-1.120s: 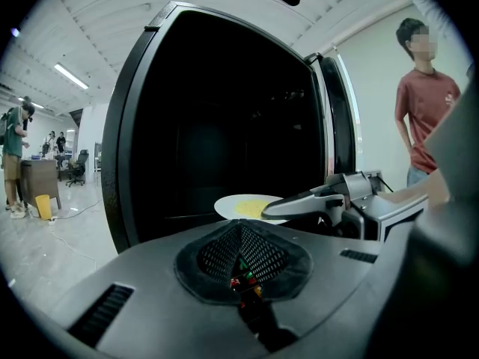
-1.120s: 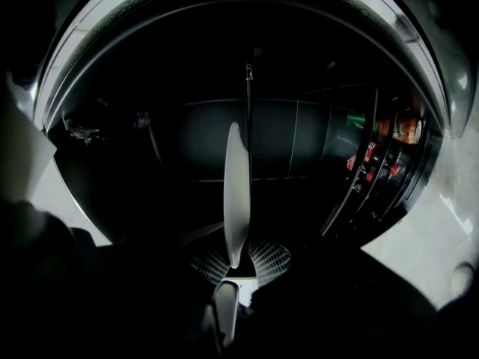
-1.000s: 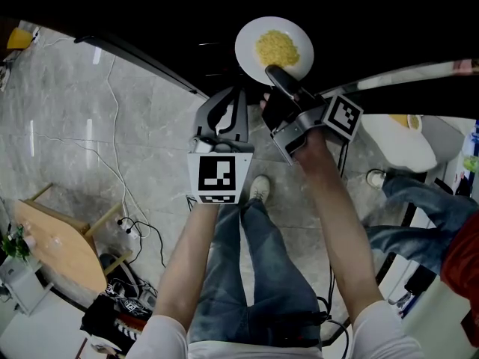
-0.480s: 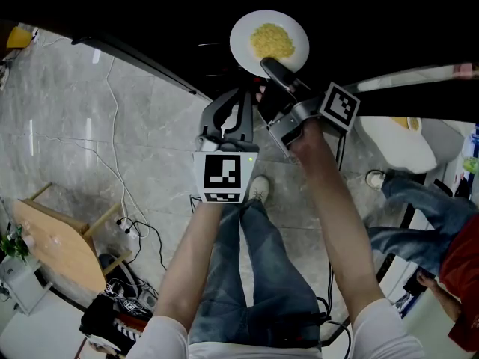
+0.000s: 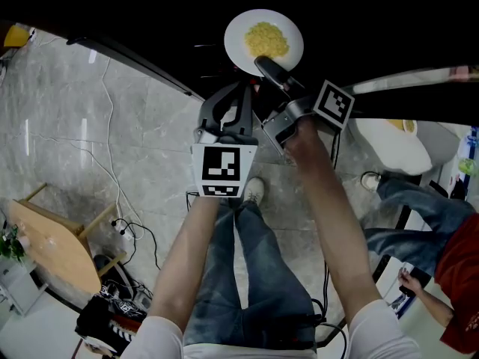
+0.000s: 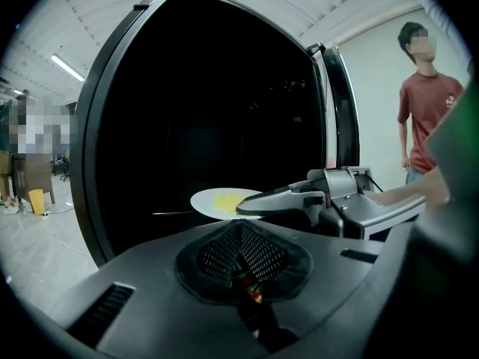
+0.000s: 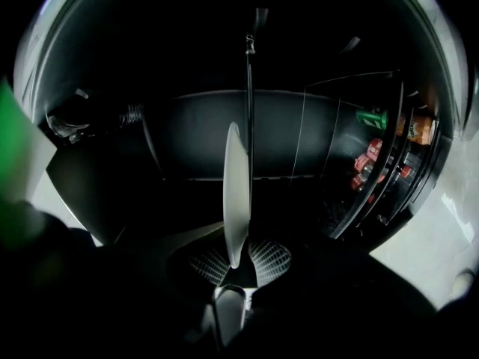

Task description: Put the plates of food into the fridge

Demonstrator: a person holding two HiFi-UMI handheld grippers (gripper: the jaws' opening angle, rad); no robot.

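Note:
A white plate (image 5: 263, 40) with yellow food is held out level into the dark fridge opening (image 5: 150, 13). My right gripper (image 5: 263, 67) is shut on the plate's near rim. In the right gripper view the plate (image 7: 236, 189) shows edge-on, clamped between the pads. My left gripper (image 5: 228, 109) hangs just left of and below the plate, shut, with nothing in it. In the left gripper view, beyond the left gripper (image 6: 240, 230), the plate (image 6: 217, 200) sits in front of the black fridge interior (image 6: 224, 103), with the right gripper (image 6: 278, 199) on its rim.
The fridge door shelf (image 7: 378, 163) on the right holds cans and bottles. A second white plate (image 5: 393, 144) lies at the right. A person in a red shirt (image 6: 426, 118) stands to the right. A wooden table (image 5: 52, 249) and cables (image 5: 127, 226) are on the floor at the left.
The right gripper has carried the plate a little farther forward and to the left into the dark opening. The left gripper has moved forward with it.

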